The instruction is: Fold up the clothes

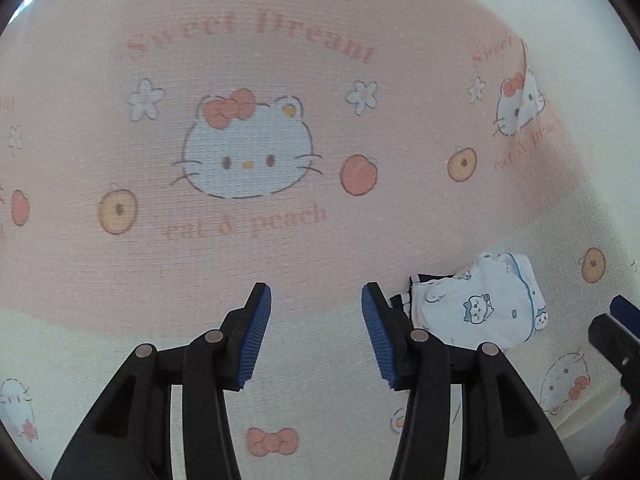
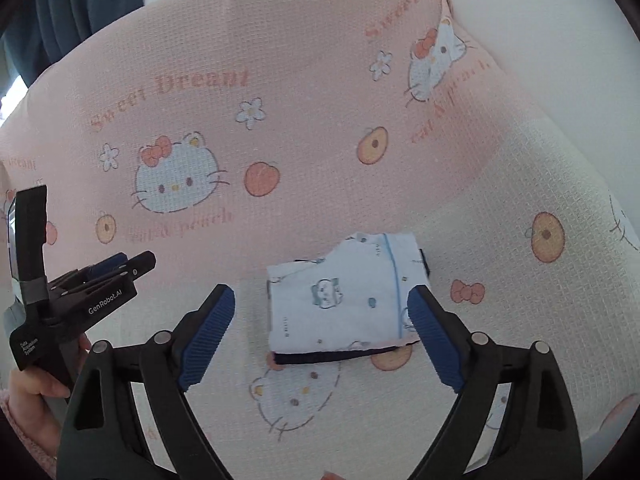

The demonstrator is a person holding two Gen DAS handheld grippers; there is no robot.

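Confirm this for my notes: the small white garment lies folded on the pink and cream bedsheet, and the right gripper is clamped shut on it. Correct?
Not quite. The small white garment does lie folded on the bedsheet, but the right gripper is not clamped on it. The right wrist view shows its jaws wide open, with nothing held between the pads. The left gripper is open and empty too.
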